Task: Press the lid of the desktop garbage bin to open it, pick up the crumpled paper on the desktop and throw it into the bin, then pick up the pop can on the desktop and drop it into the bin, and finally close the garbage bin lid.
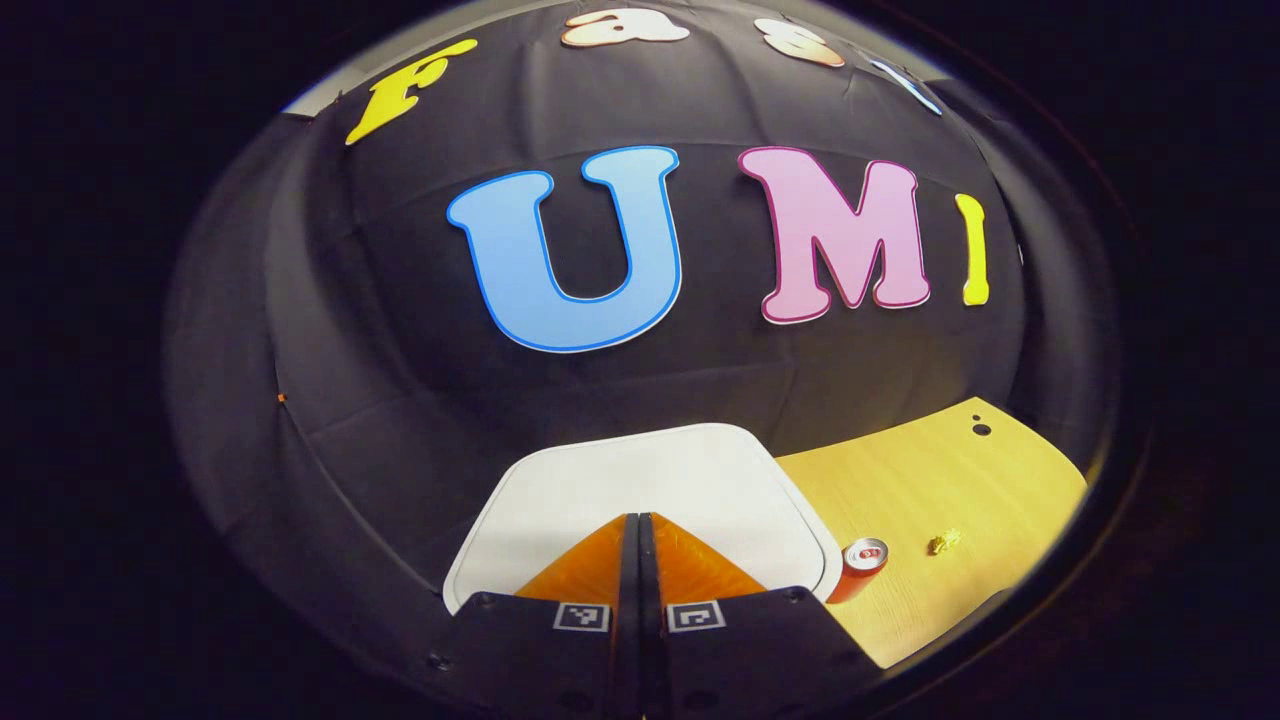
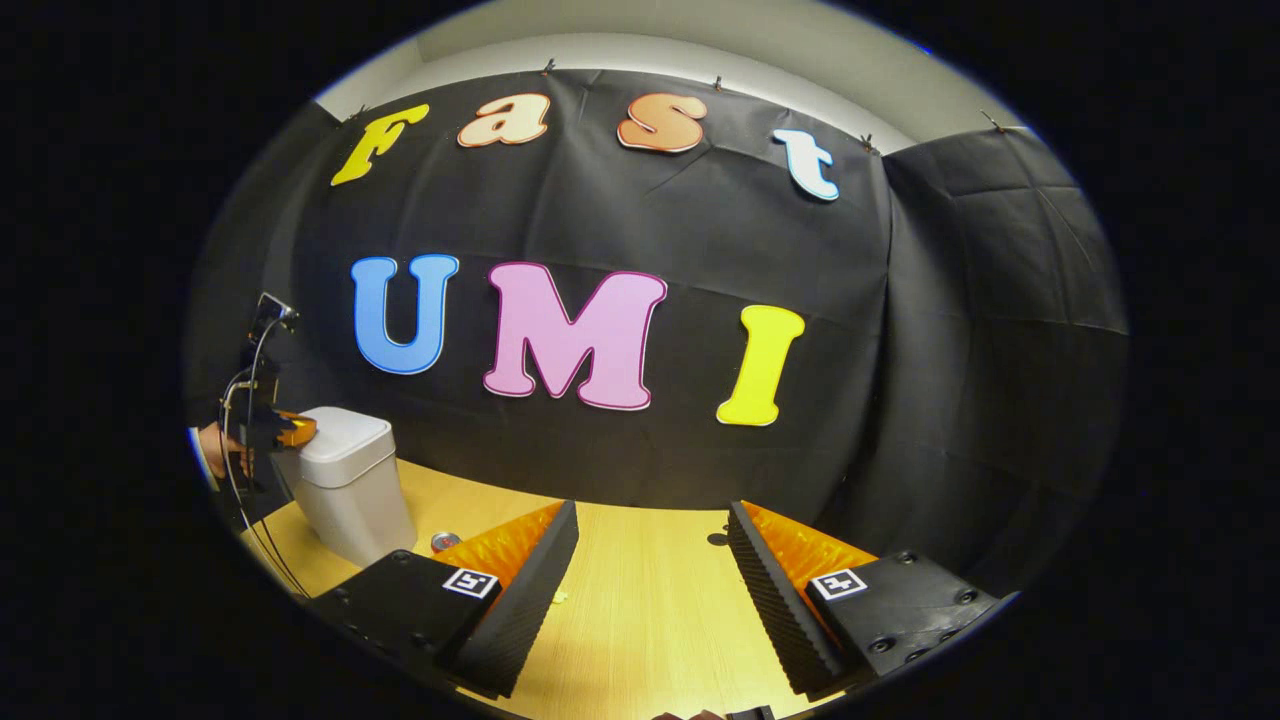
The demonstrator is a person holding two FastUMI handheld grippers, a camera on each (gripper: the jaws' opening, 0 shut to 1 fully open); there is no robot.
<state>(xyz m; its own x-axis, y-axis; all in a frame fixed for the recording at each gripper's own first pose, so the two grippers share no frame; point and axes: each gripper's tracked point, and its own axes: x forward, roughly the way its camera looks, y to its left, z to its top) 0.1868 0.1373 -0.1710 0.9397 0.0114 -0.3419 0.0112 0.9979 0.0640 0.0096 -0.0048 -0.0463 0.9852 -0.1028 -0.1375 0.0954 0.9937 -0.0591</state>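
Pressing your left gripper (image 1: 638, 520), fingers clenched together with nothing between them, over the closed white lid (image 1: 640, 480) of the garbage bin.

In your left gripper view, the pop can (image 1: 862, 566) stands just beside the bin on the wooden desktop (image 1: 960, 480), the crumpled paper (image 1: 943, 542) near it. In your right gripper view, your right gripper (image 2: 652, 560) hangs released above the desktop, the bin (image 2: 350, 485) far left with your left gripper at its lid.

Bin lid (image 1: 640, 480) ahead of closed jaws: white. Pop can (image 1: 862, 566) right of jaws: red, silver top. Crumpled paper (image 1: 943, 542): yellow. Counter (image 1: 950, 480): light wood grain.
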